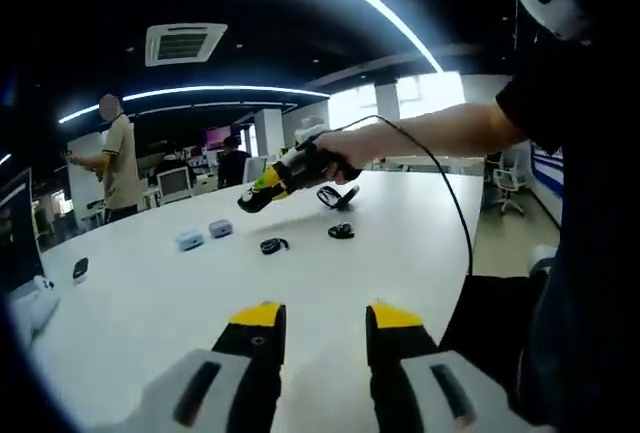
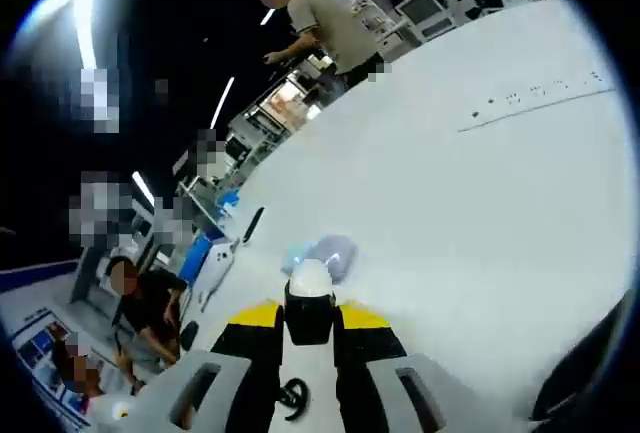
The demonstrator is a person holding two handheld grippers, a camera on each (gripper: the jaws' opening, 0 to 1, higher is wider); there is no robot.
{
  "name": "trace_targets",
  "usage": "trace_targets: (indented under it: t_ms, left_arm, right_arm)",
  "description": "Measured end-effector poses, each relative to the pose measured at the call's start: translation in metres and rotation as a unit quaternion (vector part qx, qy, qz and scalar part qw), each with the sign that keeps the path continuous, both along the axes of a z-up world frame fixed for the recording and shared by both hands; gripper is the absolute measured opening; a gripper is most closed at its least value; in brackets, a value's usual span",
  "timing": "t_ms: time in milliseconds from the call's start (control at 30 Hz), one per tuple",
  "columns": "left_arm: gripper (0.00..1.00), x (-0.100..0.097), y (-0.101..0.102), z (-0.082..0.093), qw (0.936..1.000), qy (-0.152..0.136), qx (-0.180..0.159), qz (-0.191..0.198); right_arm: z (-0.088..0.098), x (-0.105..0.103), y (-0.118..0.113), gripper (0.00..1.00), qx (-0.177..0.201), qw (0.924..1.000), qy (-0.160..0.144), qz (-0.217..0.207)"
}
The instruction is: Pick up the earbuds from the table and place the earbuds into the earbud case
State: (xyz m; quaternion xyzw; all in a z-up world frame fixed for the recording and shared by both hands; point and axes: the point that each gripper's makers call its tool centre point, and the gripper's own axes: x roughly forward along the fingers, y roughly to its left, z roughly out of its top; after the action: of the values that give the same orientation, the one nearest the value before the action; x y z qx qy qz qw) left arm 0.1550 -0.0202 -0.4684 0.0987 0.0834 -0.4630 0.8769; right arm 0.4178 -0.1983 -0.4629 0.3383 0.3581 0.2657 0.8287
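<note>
Right gripper point(image 2: 310, 321) clamped on a white earbud point(image 2: 310, 280), just short of 2 pale cases point(image 2: 325, 255) on the white table point(image 2: 480, 213). Left gripper point(image 1: 320, 323) open over bare tabletop, well short of those cases point(image 1: 204, 234).

No legible text, label, brand, number or sign appears in either view; the wall panels and distant screens are too blurred to read.

White table point(image 1: 400, 253) — black cables point(image 1: 274, 245), standing person point(image 1: 120, 158), ceiling vent point(image 1: 184, 43)
</note>
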Motion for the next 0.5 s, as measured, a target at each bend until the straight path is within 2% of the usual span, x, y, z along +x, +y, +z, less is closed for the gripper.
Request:
trace_targets:
  t_ms: [167,400,500]
  left_arm:
    - [0.4,0.0,0.015,0.002,0.9997,0.002,-0.008,0.022]
    - [0.61,0.007,0.037,0.004,0.9969,0.014,-0.033,0.07]
    - [0.64,0.007,0.041,0.005,0.9959,0.017,-0.04,0.079]
  right_arm:
    - [-0.01,0.018,-0.004,0.18,0.025,0.9988,0.03,-0.03]
    - [-0.015,0.022,0.002,0.18,0.035,0.9968,0.064,-0.032]
    - [-0.019,0.023,0.002,0.18,0.039,0.9958,0.076,-0.032]
